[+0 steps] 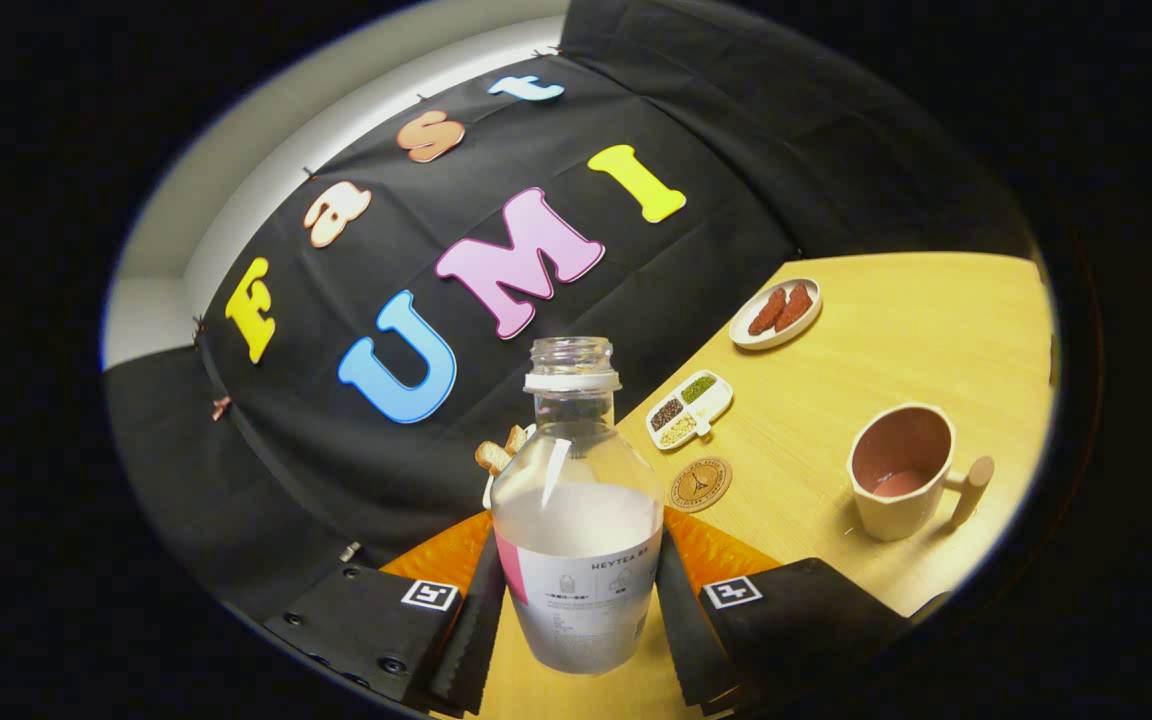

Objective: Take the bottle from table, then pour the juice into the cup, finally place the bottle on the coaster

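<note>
A clear bottle [577,520] with its cap off and pale juice in its lower half stands between my fingers, and the gripper [576,610] is shut on the bottle's labelled body. The view is tilted, so the bottle looks lifted off the wooden table [886,330]. A beige cup [901,470] with a pink inside and a wooden handle stands to the right, beyond the right finger, with a little pink liquid at its bottom. A round cork coaster [701,484] lies just right of the bottle, between it and the cup.
A small white divided dish [689,408] of beans sits behind the coaster. Farther back is a white plate [776,313] with reddish-brown pieces. Behind the bottle, a white dish of bread pieces [498,457] peeks out. The black cloth wall closes off the table's far side.
</note>
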Motion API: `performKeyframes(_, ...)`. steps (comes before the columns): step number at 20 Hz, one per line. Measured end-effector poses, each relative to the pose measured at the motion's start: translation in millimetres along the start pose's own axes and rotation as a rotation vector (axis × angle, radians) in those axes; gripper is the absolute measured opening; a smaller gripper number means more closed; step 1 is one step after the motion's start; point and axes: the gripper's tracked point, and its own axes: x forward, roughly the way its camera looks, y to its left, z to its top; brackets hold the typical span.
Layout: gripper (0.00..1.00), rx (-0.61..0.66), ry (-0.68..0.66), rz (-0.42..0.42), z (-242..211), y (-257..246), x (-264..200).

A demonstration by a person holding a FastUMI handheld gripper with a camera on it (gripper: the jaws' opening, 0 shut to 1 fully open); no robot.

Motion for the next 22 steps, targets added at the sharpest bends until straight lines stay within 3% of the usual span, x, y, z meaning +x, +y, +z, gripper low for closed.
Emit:
performKeyframes(12,0.74,0.467,-0.032,-0.015,6.8,-33.7,2.9)
performKeyframes(22,0.74,0.703,-0.101,-0.066,10.7,-73.1,0.3)
